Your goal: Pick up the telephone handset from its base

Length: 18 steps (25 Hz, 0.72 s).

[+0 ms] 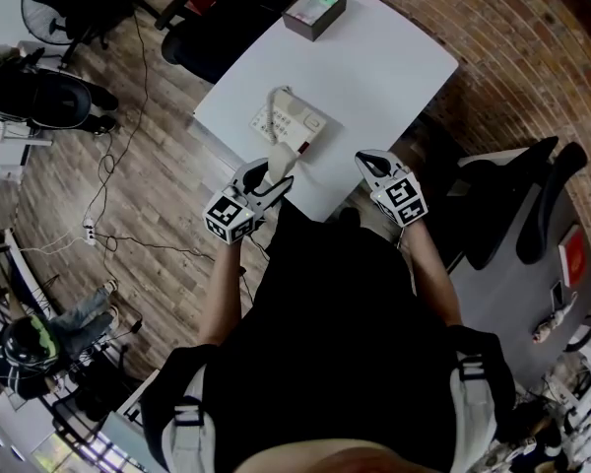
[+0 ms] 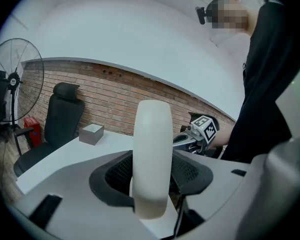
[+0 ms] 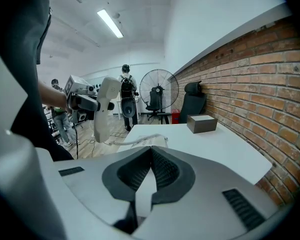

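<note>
The cream telephone handset (image 1: 279,157) is off its base, held upright in the air by my left gripper (image 1: 272,172) near the table's front edge. In the left gripper view the handset (image 2: 152,156) stands between the two dark pads, which press on its sides. The phone base (image 1: 292,120) with its keypad lies on the white table (image 1: 394,62), and a coiled cord (image 3: 135,140) runs from it to the handset (image 3: 108,109). My right gripper (image 1: 368,160) hovers at the table's front edge to the right, jaws shut with nothing between them (image 3: 151,153).
A grey box (image 1: 315,10) stands at the table's far end. A black office chair (image 1: 202,37) sits beyond the table's left side, and a floor fan (image 3: 159,88) stands further back. A brick wall (image 1: 512,37) runs along the right. Cables lie on the wooden floor (image 1: 128,166).
</note>
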Motion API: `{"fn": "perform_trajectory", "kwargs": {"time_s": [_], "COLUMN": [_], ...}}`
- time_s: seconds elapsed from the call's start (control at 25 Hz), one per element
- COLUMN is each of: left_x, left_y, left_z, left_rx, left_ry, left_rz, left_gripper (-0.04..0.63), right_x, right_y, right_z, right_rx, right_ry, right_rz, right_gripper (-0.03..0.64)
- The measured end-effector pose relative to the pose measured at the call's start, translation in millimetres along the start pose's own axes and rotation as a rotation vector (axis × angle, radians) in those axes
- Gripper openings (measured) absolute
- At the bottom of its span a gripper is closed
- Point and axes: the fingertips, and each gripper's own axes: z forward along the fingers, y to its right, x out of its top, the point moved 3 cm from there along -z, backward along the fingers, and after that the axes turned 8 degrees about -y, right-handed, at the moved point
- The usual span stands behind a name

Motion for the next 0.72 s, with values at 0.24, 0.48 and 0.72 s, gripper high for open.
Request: {"fn": "perform_trajectory", "kwargs": {"time_s": [0.24,0.48,0.72], "left_x": [0.6,0.7,0.5], "left_y": [-4.7,-7.8,-10.3], "left_z": [-0.3,3.3,4.1], "left_rx": [0.001,-0.003,-0.011], "left_ry": [-0.006,-0.018,-0.024], "left_rz": [0.001,0.005,0.003], "left_gripper": [0.227,0.227,0.227], "right_x": [4.1,4.8,1.8], "right_y": [-0.8,0.1,0.0], "right_z": [3.9,8.8,11.6], "right_rx": [0.009,0.019,0.019], "right_ry": [0.005,0.004,-0.001], "right_rz": [0.004,0.007,0.026], "right_gripper": [-0.003,-0.003,-0.003]}}
